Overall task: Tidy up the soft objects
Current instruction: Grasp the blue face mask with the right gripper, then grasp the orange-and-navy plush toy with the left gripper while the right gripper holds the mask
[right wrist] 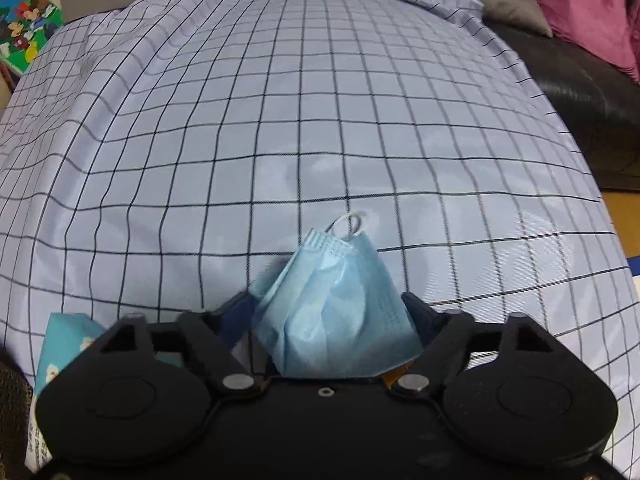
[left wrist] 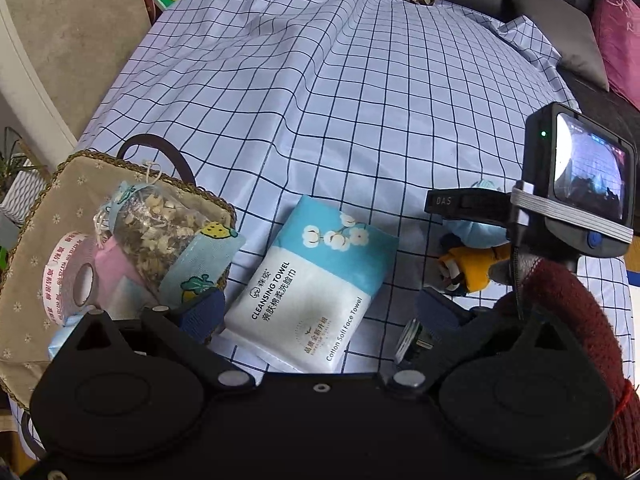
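Note:
A light blue face mask [right wrist: 332,312] is bunched up between the fingers of my right gripper [right wrist: 328,316], which is shut on it just above the checked cloth [right wrist: 320,120]. From the left wrist view the same mask [left wrist: 476,232] shows under my right gripper's camera unit [left wrist: 580,176], above a yellow plush toy [left wrist: 468,268]. My left gripper [left wrist: 316,316] is open and hangs over a white and teal cleansing towel pack [left wrist: 312,280], its pads apart from it. A corner of that pack [right wrist: 64,344] shows at the lower left of the right wrist view.
A lined woven basket [left wrist: 24,240] at the left holds a dried-flower sachet [left wrist: 152,224], a tape roll [left wrist: 68,276] and a strawberry-print cloth [left wrist: 200,256]. A small round metal thing [left wrist: 408,340] lies by the left gripper's right finger. A black sofa [right wrist: 580,92] with pink cushions [right wrist: 580,8] stands behind.

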A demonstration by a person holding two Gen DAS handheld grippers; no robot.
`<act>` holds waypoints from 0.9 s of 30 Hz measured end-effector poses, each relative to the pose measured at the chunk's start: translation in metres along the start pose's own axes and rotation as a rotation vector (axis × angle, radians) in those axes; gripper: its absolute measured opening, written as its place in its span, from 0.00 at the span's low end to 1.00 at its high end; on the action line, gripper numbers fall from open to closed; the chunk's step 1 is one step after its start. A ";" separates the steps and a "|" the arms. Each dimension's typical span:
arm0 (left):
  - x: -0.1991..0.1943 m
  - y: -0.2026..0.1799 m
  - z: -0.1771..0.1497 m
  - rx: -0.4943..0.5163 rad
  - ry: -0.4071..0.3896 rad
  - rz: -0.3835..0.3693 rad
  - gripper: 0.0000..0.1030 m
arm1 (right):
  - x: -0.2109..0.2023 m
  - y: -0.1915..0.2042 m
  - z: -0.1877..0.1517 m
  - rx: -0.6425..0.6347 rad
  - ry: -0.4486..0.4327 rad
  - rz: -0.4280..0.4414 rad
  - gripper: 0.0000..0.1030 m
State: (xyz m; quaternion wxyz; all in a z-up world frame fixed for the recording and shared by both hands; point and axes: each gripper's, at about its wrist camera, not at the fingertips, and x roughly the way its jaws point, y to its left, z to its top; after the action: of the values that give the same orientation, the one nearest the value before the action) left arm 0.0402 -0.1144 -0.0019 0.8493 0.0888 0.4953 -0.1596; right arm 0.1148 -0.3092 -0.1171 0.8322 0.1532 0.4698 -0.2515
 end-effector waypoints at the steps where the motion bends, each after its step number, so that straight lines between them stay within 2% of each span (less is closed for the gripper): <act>1: 0.000 0.000 0.000 0.001 0.002 -0.001 0.96 | 0.000 0.000 0.000 -0.005 0.000 0.003 0.67; 7: 0.004 0.001 -0.001 -0.005 0.014 0.000 0.95 | -0.013 -0.013 0.006 -0.010 -0.010 0.030 0.52; 13: 0.004 -0.001 -0.002 0.002 0.020 -0.001 0.95 | -0.031 -0.031 0.012 0.006 -0.012 0.054 0.52; 19: 0.007 -0.002 0.000 -0.001 0.022 0.005 0.95 | -0.056 -0.045 0.008 -0.022 0.032 0.082 0.52; 27: 0.011 -0.009 -0.001 0.004 0.025 0.016 0.95 | -0.103 -0.058 -0.013 -0.110 0.091 0.037 0.52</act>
State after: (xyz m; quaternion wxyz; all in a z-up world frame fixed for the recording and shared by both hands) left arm 0.0416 -0.1242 -0.0116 0.8441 0.0967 0.5049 -0.1525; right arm 0.0286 -0.3226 -0.0361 0.8217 0.1269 0.5173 -0.2029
